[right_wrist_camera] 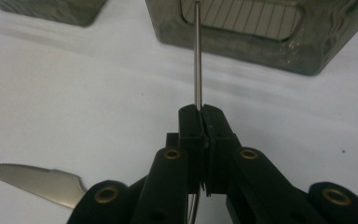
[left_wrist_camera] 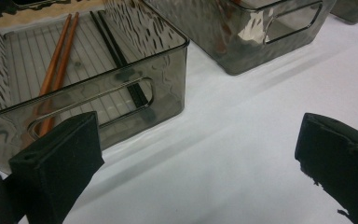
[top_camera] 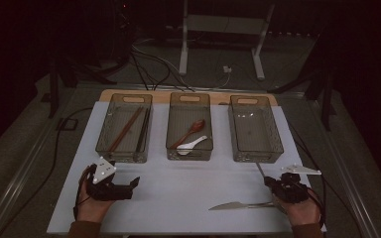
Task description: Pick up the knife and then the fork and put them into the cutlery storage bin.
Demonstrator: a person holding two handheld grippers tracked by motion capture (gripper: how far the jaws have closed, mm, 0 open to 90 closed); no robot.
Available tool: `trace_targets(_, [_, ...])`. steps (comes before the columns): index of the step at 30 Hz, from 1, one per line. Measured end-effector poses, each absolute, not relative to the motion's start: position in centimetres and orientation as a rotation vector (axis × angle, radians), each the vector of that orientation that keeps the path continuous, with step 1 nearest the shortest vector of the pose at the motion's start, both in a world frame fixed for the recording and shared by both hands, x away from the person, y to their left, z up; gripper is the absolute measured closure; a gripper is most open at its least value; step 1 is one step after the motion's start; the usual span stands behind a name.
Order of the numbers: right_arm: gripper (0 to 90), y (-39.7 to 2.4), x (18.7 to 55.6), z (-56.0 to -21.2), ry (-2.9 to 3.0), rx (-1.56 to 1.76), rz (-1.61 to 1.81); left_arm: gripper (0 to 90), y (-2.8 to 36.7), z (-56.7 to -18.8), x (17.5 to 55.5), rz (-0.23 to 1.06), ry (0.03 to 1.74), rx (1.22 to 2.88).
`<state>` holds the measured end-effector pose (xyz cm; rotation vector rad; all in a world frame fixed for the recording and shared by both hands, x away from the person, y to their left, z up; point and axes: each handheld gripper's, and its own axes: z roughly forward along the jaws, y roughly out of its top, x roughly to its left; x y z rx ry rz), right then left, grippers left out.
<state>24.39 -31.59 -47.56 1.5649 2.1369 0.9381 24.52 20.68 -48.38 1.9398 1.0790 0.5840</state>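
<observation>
The right gripper (right_wrist_camera: pixel 203 122) has its two black jaws pressed together on a thin, straight silver metal utensil handle (right_wrist_camera: pixel 197 56), seen edge-on in the right gripper view. Which utensil it belongs to cannot be told. The handle's long axis runs straight out from the jaws, its free end pointing toward the handle cut-out in the near wall of the right-hand smoked clear plastic bin (right_wrist_camera: pixel 317 51). In the high view the same handle (top_camera: pixel 261 171) rises from the right gripper (top_camera: pixel 273 181) and slants up and away toward that bin's (top_camera: pixel 256 157) near left corner, stopping just short of it.

A serrated silver table knife (top_camera: pixel 238 206) lies flat on the white table mat (top_camera: pixel 178 188), in front of that bin and just left of the right gripper, its long axis crosswise and its tip pointing left.

The left gripper (top_camera: pixel 131 184) rests well to the left of the bin, jaws wide apart with nothing between them.
</observation>
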Motion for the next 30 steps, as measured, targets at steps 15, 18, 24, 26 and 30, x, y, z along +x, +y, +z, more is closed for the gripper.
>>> trace_targets(15, [87.7,-32.7,25.6,-45.5,2.044,1.595,1.017,1.7,20.7,-48.4,24.5,0.584,1.079,1.942])
trace_targets(18, [87.8,-32.8,26.2,-45.1,2.026,1.596,1.023,1.7,20.7,-48.4,24.5,0.584,1.079,1.941])
trace_targets(24, [87.7,-32.9,27.7,-44.1,1.982,1.594,1.035,1.7,20.7,-48.4,24.5,0.584,1.08,1.943])
trace_targets(26, [87.7,-32.9,28.2,-43.7,1.964,1.592,1.036,1.7,20.7,-48.4,24.5,0.582,1.081,1.942])
trace_targets(30, [87.7,-32.9,29.4,-43.0,1.936,1.595,1.041,1.7,20.7,-48.4,24.5,0.582,1.081,1.939])
